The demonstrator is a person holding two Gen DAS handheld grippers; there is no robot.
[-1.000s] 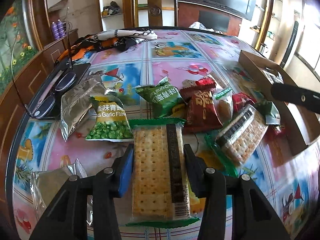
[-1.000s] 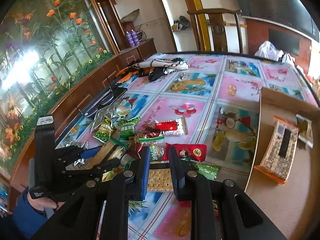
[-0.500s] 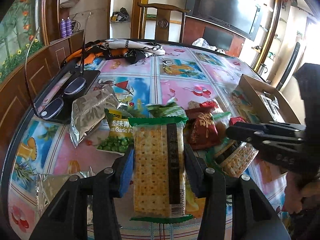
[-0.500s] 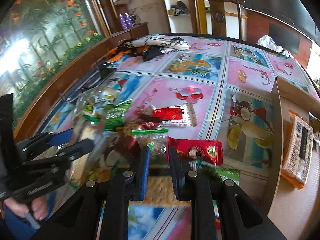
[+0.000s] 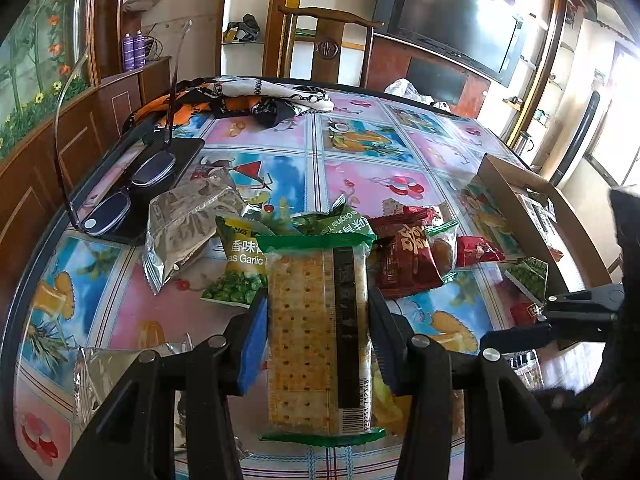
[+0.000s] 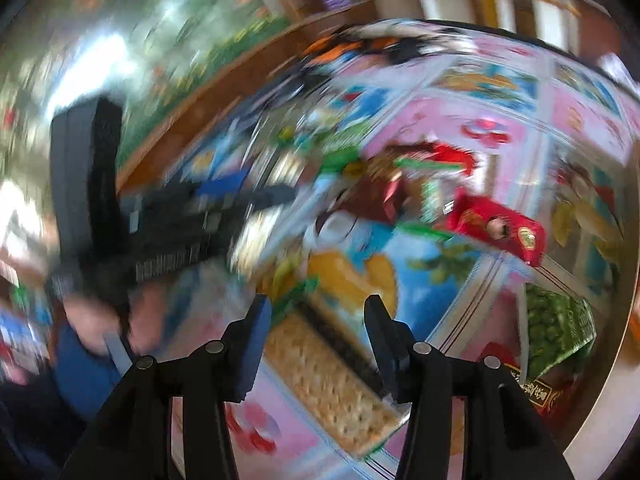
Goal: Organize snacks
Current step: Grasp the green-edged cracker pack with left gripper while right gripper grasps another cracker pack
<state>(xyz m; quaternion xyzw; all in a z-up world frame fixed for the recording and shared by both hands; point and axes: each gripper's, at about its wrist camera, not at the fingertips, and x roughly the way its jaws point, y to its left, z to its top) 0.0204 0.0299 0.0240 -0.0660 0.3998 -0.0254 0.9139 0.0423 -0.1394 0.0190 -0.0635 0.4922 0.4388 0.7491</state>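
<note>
My left gripper [image 5: 316,308] is shut on a clear cracker pack [image 5: 316,332] with green ends, held above the table. Behind it lies a heap of snacks: a green pea bag [image 5: 240,268], a silver bag [image 5: 188,220], a dark red pack [image 5: 408,256] and a small red pack [image 5: 476,250]. The right wrist view is badly blurred. In it my right gripper [image 6: 318,312] has its jaws opening over a second cracker pack [image 6: 332,380] that lies flat on the table, the pads clear of it. From the left wrist view the right gripper [image 5: 560,320] shows at the right edge.
A shallow cardboard box [image 5: 512,176] with packs in it stands at the table's right side. Glasses [image 5: 120,196] rest on a dark tablet at the left. A patterned cloth [image 5: 260,96] lies at the far edge. A green pea bag [image 6: 560,332] lies right of my right gripper.
The right gripper's jaws have spread apart, and it has swung down and left over the flat cracker pack. The left gripper still holds its cracker pack, tipped up slightly.
</note>
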